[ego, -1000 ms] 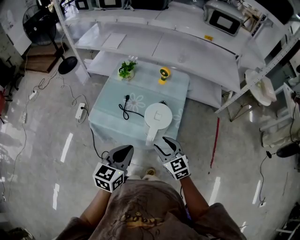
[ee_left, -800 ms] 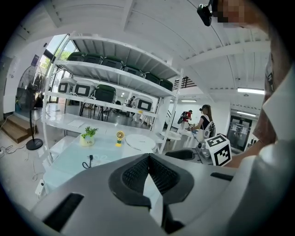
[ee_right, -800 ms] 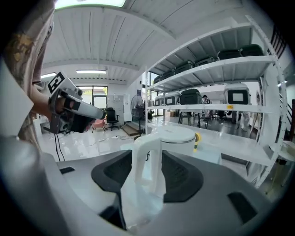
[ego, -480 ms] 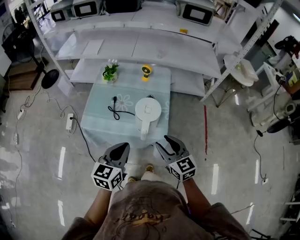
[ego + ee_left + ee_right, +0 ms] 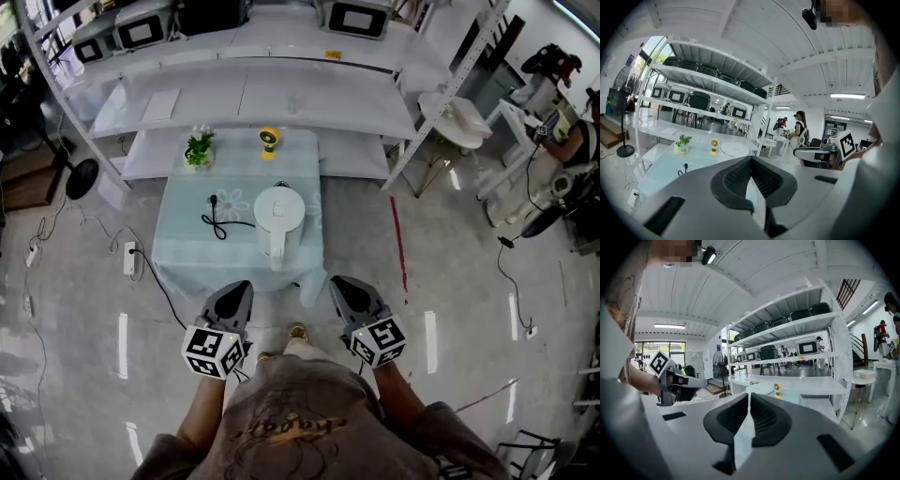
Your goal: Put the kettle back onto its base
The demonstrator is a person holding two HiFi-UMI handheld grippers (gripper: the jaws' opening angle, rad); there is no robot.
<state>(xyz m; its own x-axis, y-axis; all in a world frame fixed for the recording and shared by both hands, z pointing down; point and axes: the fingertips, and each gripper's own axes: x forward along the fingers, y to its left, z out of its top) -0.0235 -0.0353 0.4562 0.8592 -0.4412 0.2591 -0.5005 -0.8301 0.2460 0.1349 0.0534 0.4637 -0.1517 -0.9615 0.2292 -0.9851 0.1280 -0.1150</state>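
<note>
Kettle (image 5: 278, 212) sits on the pale bench (image 5: 183, 248), handle turned toward you, with a black cord (image 5: 217, 214) lying just left of it. Your left gripper (image 5: 239, 286) and right gripper (image 5: 340, 283) hang close in front of your body, on your side of the bench. Both are clenched, jaws together with nothing between them.

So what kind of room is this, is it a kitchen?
Probably not a home kitchen; it looks more like a test lab or workshop. Long white metal shelves carry rows of what look like microwaves, cables trail over the shiny floor, and one small table holds a kettle.
</note>
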